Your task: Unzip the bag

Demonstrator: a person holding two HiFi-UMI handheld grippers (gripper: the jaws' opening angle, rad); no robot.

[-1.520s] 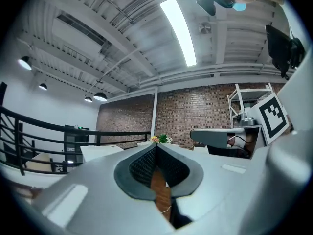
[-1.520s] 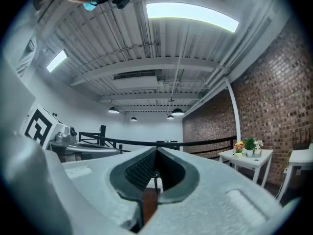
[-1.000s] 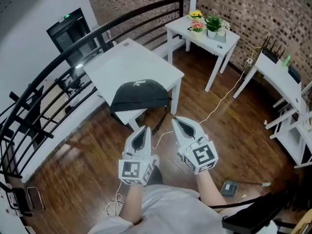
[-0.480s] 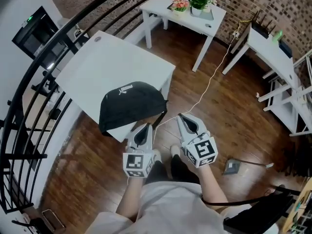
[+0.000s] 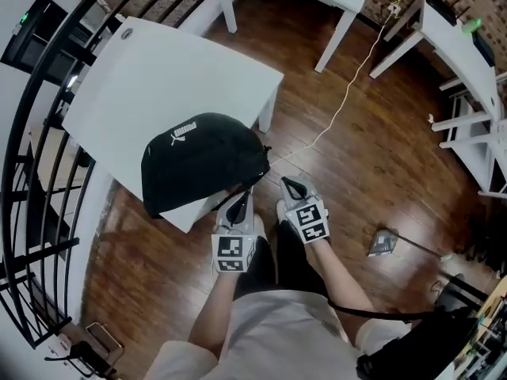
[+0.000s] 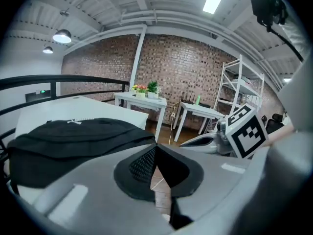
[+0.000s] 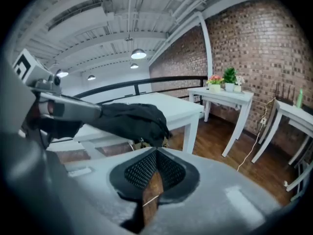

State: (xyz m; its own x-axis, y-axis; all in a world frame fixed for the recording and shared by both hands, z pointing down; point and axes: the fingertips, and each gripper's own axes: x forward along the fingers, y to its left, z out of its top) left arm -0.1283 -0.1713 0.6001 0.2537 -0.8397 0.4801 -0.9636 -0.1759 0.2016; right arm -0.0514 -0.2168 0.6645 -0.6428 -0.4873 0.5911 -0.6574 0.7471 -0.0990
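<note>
Black bag (image 5: 202,161) sits on the bench's (image 5: 158,77) near corner; left tool (image 5: 241,199), jaws together and empty, just off that corner beside the bag; right tool (image 5: 290,186), likewise closed, farther out.

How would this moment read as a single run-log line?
bag: black, on white table corner, untouched | left gripper: shut, empty, short of bag | right gripper: shut, empty, beside left
</note>
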